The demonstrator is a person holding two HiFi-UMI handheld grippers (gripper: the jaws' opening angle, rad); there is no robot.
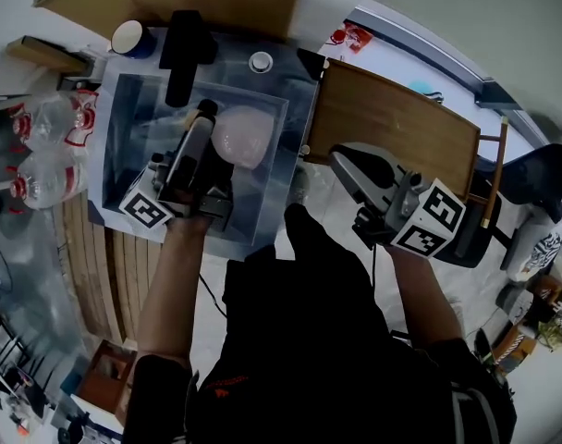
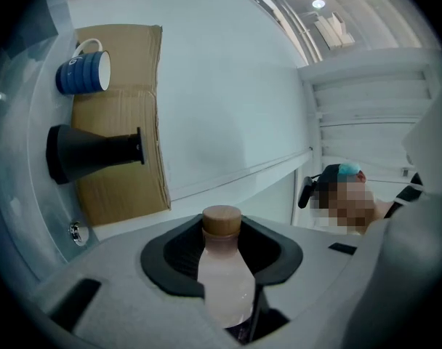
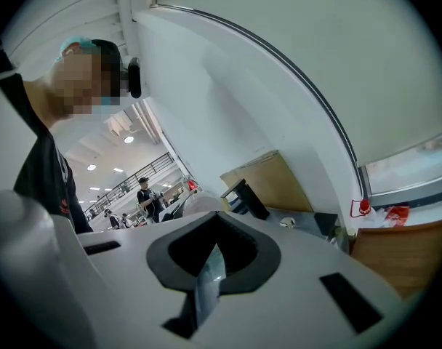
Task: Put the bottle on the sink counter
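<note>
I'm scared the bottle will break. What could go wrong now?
The left gripper holds the bottle over the open sink, not the counter; if the grip slips, it could drop into the basin. The counter behind holds a black tap and a blue mug, so the bottle might bump one when set down.

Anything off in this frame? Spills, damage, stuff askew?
Nothing spilled or broken. The bottle is capped and clamped in the left claw over the sink, not yet on the counter. Only oddity: a pale pink rounded thing lying in the basin; cannot tell what it is.
</note>
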